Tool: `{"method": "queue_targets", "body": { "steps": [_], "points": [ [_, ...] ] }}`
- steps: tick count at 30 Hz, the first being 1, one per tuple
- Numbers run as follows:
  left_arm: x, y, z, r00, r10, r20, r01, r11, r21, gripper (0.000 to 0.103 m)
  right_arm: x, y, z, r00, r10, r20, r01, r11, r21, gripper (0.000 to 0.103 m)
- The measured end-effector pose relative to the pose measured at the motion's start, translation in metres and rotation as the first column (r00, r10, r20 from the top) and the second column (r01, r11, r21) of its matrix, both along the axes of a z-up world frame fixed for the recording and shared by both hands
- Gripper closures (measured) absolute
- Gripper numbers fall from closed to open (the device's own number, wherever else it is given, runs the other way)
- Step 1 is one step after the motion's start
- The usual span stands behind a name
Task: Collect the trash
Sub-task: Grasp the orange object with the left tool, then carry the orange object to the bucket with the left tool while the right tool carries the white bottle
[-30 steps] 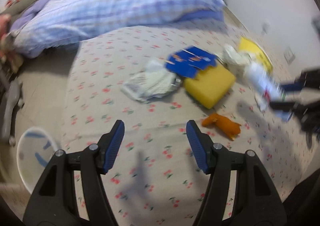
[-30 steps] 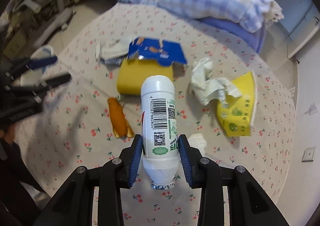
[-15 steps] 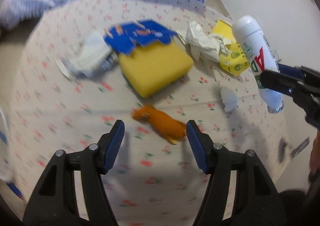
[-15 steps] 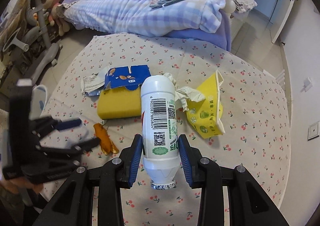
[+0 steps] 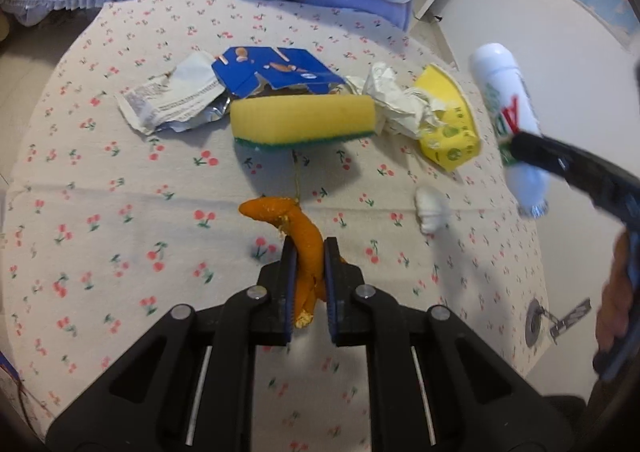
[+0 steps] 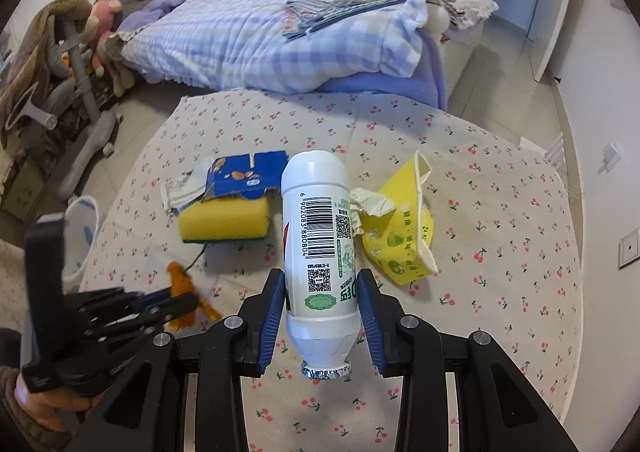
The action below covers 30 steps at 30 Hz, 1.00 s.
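Note:
An orange peel (image 5: 276,211) lies on the cherry-print tablecloth (image 5: 120,232). My left gripper (image 5: 307,248) is closing on it; the blue pads press its near end from both sides. The right wrist view shows the same grip low on the left, with the peel (image 6: 180,280) sticking out of the left gripper (image 6: 176,304). My right gripper (image 6: 320,284) is shut on a white plastic bottle (image 6: 316,219) and holds it above the table, foil-sealed mouth toward the camera. That bottle (image 5: 504,91) also hangs at the right of the left wrist view.
Past the peel lie a yellow sponge (image 5: 304,117), a torn blue carton (image 5: 272,71), a crumpled wrapper (image 5: 172,99), crumpled paper (image 5: 396,99), a squashed yellow paper cup (image 5: 448,131) and a small white wad (image 5: 430,209). A bed (image 6: 280,31) stands behind the table, a white bin (image 6: 80,236) on the floor at its left.
The left gripper moved in over the orange peel and its jaws went from wide open to closed on it. The right gripper lifted a little with the bottle still in it.

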<state>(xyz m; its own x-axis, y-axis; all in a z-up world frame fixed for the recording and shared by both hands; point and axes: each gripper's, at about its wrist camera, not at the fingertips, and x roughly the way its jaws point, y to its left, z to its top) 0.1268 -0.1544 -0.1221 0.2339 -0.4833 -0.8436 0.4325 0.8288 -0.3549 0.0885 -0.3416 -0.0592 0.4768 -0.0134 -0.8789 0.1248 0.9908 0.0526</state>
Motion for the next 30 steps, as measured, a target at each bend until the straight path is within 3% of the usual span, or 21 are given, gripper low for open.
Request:
{"method": "queue_targets", "body": {
  "steps": [9, 17, 22, 25, 28, 30],
  "points": [
    [0.000, 0.046, 0.024, 0.999, -0.018, 0.043, 0.018, 1.000, -0.005, 0.089, 0.003, -0.008, 0.006, 0.998, -0.064, 0.029, 0.063, 0.998, 0.025, 0.065],
    [0.014, 0.107, 0.045, 0.995, 0.037, 0.094, -0.041, 0.998, 0.041, 0.089, 0.012, 0.022, 0.012, 0.998, 0.002, 0.058, -0.003, 1.000, 0.026, 0.065],
    [0.028, 0.164, 0.059, 0.986, 0.141, 0.088, -0.142, 0.990, 0.003, 0.089, 0.015, 0.047, 0.019, 0.995, 0.039, 0.089, -0.044, 0.998, 0.047, 0.065],
    [0.034, 0.195, 0.063, 0.968, 0.215, 0.127, -0.219, 0.976, 0.020, 0.089, 0.016, 0.061, 0.022, 0.992, 0.064, 0.109, -0.068, 0.997, 0.039, 0.066],
    [0.041, 0.227, 0.055, 0.949, 0.295, 0.110, -0.299, 0.954, 0.020, 0.089, 0.020, 0.075, 0.024, 0.989, 0.080, 0.122, -0.088, 0.994, 0.058, 0.065],
    [0.045, 0.247, 0.048, 0.927, 0.353, 0.125, -0.362, 0.930, 0.060, 0.089, 0.022, 0.088, 0.024, 0.987, 0.098, 0.125, -0.106, 0.993, 0.060, 0.065]
  ]
}}
